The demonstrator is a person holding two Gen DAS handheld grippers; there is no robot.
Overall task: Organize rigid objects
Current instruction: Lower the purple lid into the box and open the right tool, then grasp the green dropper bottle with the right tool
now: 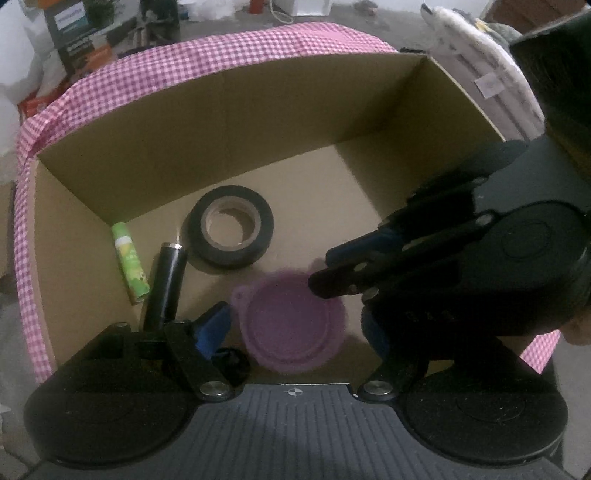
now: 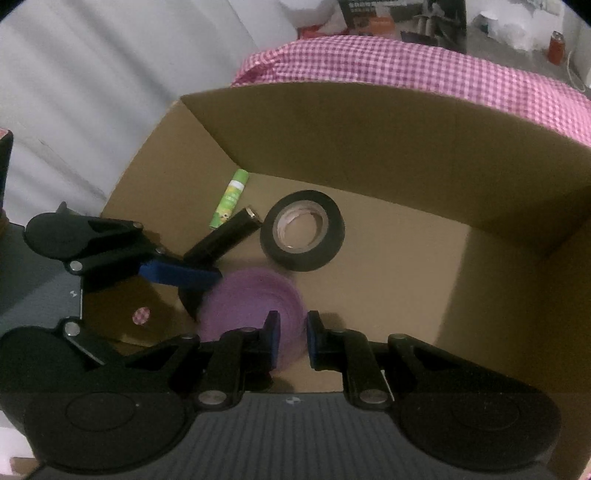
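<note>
Lying below both fingers — purple lid (image 2: 255, 310); left fingers (image 1: 218, 325) wide, right fingers (image 2: 273, 339) narrow — empty.

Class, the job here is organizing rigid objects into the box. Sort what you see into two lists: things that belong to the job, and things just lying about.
Part of the job:
cardboard box
black tape roll
green tube
black cylinder
purple lid

Lying about:
pink checked cloth under the box
red can on the floor
printed carton behind
</note>
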